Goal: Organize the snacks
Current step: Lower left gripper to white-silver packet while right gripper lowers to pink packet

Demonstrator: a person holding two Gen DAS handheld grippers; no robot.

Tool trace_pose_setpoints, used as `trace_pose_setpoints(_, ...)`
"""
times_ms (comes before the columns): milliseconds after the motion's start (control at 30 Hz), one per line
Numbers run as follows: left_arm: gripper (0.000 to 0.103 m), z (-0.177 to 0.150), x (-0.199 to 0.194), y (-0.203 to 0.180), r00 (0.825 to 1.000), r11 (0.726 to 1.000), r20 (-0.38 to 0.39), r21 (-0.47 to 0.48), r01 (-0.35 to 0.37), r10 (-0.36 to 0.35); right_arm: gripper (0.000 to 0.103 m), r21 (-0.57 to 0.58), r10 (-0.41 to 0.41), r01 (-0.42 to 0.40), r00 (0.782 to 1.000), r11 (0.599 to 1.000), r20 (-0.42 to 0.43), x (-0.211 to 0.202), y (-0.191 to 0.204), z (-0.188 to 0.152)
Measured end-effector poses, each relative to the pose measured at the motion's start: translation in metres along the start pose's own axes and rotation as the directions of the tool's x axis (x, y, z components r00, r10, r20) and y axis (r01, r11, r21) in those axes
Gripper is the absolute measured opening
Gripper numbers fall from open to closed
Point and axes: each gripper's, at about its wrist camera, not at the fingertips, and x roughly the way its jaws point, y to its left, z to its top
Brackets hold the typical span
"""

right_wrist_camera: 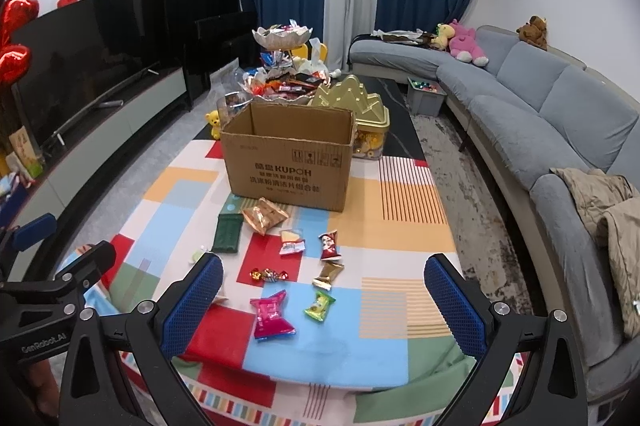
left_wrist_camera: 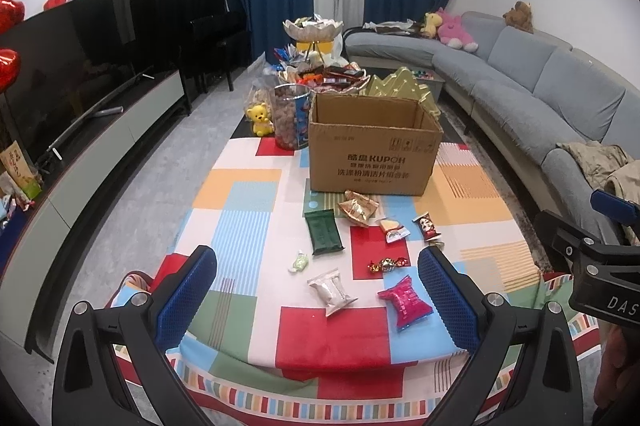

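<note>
Nearest, left gripper [left_wrist_camera: 318, 290] and right gripper [right_wrist_camera: 324, 298], both spread wide and empty above the near table edge. Beyond them, loose snacks on the patchwork tablecloth [left_wrist_camera: 240, 193]: pink packet [right_wrist_camera: 272, 316], silver packet [left_wrist_camera: 332, 292], dark green packet [left_wrist_camera: 324, 230]. Farther back, the open cardboard box [left_wrist_camera: 374, 145].

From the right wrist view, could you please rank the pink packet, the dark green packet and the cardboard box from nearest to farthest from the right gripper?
1. Pink packet, just ahead of the right gripper, left of centre.
2. Dark green packet, farther up the cloth, to the left.
3. Cardboard box, farthest, mid-table.
</note>
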Motion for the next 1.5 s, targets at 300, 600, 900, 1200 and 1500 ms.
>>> trace_pose_setpoints(300, 0.102, -0.001, 0.031, 0.000, 0.997, 1.000, -0.077, 0.008, -0.008, 0.008, 0.102, -0.031, 0.016, -0.018, 0.998, 0.999, -0.056, 0.026, 0.005, -0.001)
trace_pose_setpoints(600, 0.102, -0.005, 0.068, 0.002, 0.985, 1.000, -0.173, -0.014, -0.005, 0.003, 0.102, -0.071, 0.033, -0.041, 0.994, 0.997, -0.105, 0.056, 0.012, -0.004)
trace_pose_setpoints(900, 0.102, -0.012, 0.107, 0.006, 0.962, 0.997, -0.272, -0.073, -0.014, -0.006, 0.096, -0.152, 0.076, -0.102, 0.984, 0.983, -0.164, 0.089, 0.030, -0.012)
trace_pose_setpoints(1200, 0.100, -0.022, 0.140, 0.002, 0.937, 0.995, -0.349, -0.093, -0.026, -0.009, 0.094, -0.156, 0.093, -0.133, 0.967, 0.979, -0.238, 0.119, 0.039, -0.029)
trace_pose_setpoints(1500, 0.098, -0.035, 0.173, 0.002, 0.898, 0.993, -0.441, -0.105, -0.051, -0.001, 0.085, -0.126, 0.121, -0.175, 0.929, 0.977, -0.351, 0.151, 0.043, -0.046)
